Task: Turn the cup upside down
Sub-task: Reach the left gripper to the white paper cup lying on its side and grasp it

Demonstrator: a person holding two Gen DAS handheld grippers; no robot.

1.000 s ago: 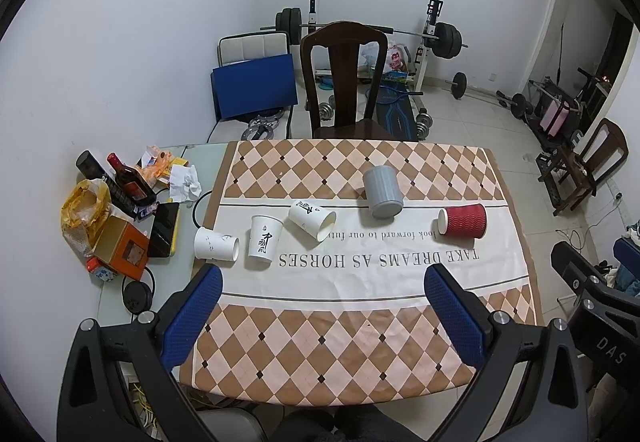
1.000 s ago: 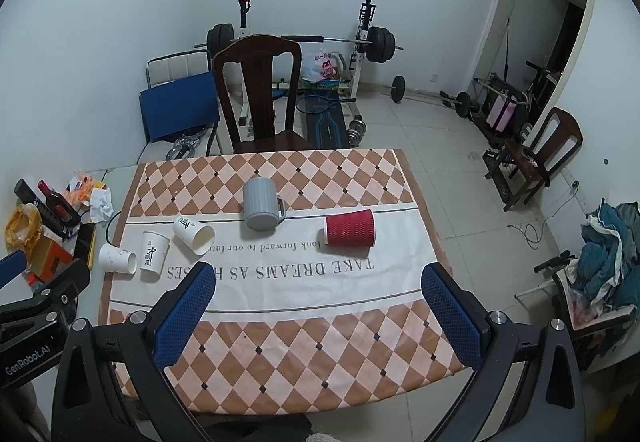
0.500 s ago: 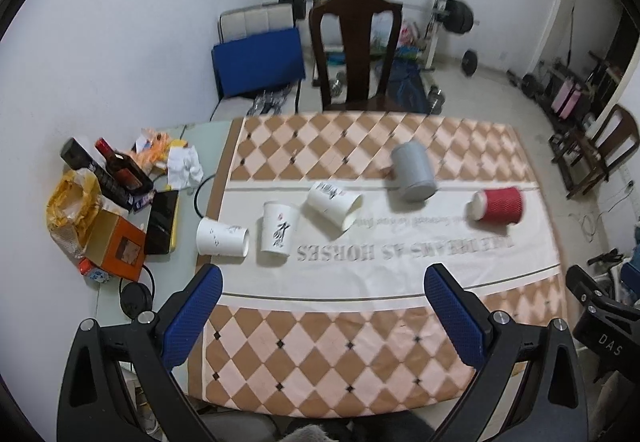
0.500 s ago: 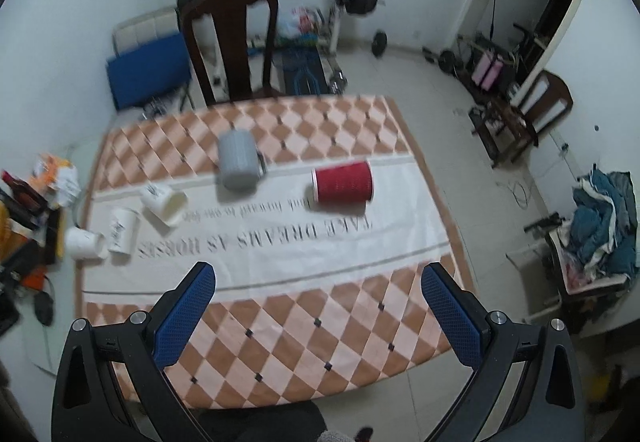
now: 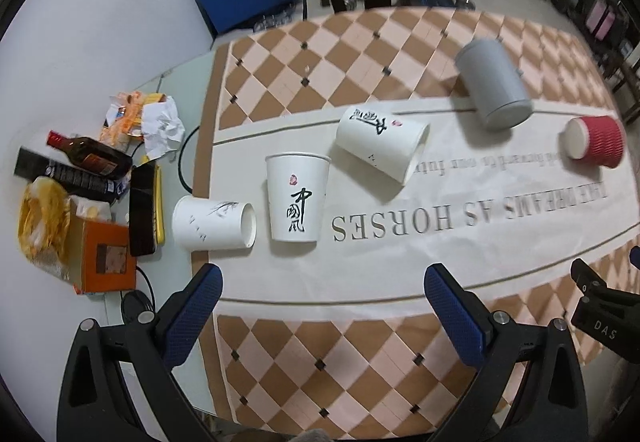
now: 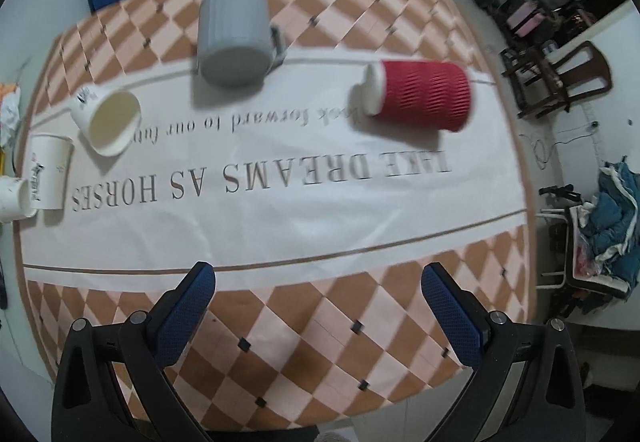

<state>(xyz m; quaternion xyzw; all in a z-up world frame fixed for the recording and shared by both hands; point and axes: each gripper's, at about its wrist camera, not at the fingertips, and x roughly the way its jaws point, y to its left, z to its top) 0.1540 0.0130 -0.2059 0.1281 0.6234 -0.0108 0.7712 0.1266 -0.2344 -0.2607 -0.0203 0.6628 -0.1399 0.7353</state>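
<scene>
1. The left gripper (image 5: 320, 306) hung above the near edge of the table (image 5: 280, 374), its blue fingers spread wide with nothing between them.
2. The right gripper (image 6: 318, 302) was likewise spread and empty, low in its frame over the checked border of the cloth.
3. In the left wrist view, one white paper cup (image 5: 298, 197) stood upright, mouth up, at centre left; it looked the likeliest cup to flip.
4. A second white cup (image 5: 214, 222) lay on its side just left of it, and a third (image 5: 380, 145) lay tilted to its upper right.
5. The grey mug (image 6: 234, 35) and the red ribbed cup (image 6: 420, 93) lay on their sides in the upper half of the right wrist view.
6. No cup appeared gripped or inverted, so the whole task seemed left to do.
</scene>
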